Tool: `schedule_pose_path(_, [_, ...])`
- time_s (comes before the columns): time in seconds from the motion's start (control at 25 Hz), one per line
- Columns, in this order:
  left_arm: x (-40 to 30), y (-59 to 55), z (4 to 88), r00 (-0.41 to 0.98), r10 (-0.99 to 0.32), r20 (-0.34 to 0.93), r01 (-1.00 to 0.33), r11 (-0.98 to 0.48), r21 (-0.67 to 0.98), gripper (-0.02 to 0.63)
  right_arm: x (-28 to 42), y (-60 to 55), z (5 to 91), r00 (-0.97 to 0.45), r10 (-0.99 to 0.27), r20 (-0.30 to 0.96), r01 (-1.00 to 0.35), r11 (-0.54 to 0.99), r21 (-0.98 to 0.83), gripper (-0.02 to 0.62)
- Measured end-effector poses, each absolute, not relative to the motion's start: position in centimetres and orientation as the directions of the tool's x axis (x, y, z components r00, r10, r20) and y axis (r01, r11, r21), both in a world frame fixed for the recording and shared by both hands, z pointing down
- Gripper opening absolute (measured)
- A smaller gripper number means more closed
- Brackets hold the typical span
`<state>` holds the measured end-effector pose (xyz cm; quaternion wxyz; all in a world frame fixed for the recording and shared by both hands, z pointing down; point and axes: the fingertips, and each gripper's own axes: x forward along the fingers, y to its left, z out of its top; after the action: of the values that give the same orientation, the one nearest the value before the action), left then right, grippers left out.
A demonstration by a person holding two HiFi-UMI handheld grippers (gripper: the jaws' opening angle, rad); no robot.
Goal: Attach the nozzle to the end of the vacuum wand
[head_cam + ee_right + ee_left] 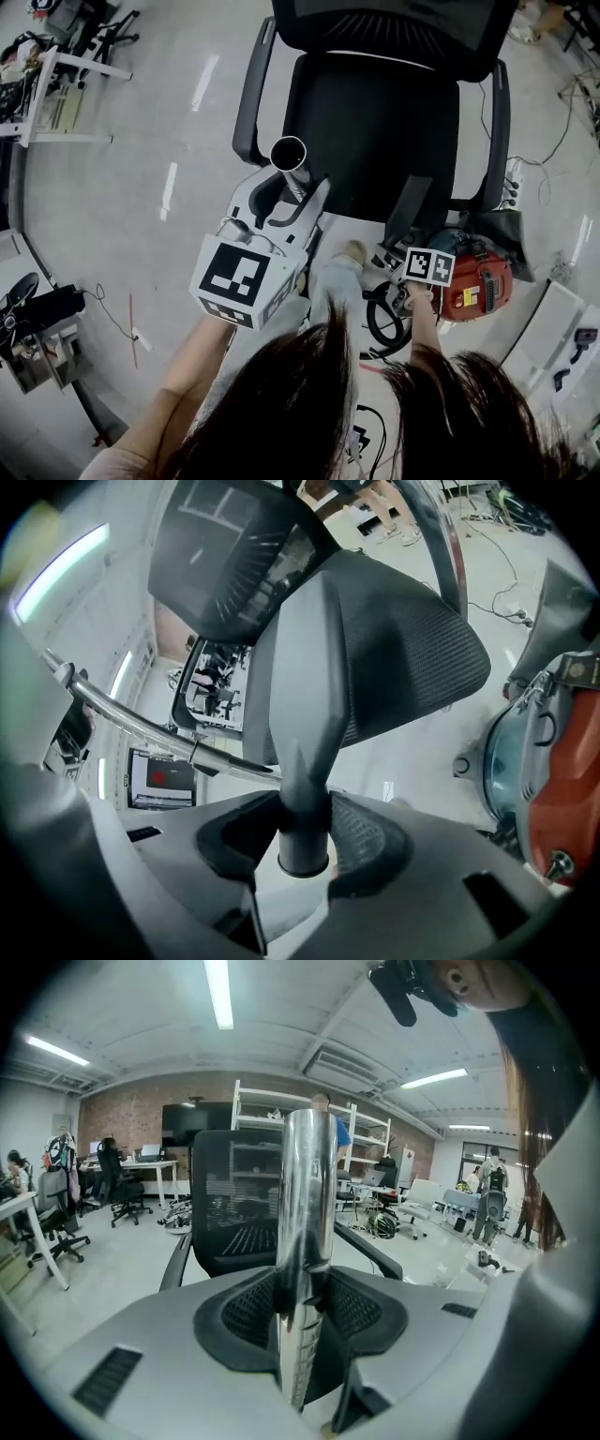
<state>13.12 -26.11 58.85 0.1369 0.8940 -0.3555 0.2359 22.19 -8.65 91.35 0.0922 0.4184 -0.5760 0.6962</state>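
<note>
While left claw (302, 1321) clamps the wand (307, 1194), right claw (304, 832) pinches the nozzle (305, 686).

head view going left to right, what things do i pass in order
white table → vacuum wand → nozzle → red vacuum body

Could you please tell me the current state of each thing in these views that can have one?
left gripper: shut on the vacuum wand.
right gripper: shut on the nozzle.
vacuum wand: open end bare, nothing fitted on it.
nozzle: apart from the vacuum wand, not yet attached.
vacuum cleaner: on the floor beside the office chair.
</note>
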Motion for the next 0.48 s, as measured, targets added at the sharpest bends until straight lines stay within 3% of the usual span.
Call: schedule_pose_path(0.48, [12.2, -24.1, 57.2, 0.648, -0.542, 0.535, -0.677, -0.732, 0.078, 0.154, 21.3, -8.5, 84.6, -0.605, -0.434, 0.667, -0.580, -0.335, -0.743, 0.175])
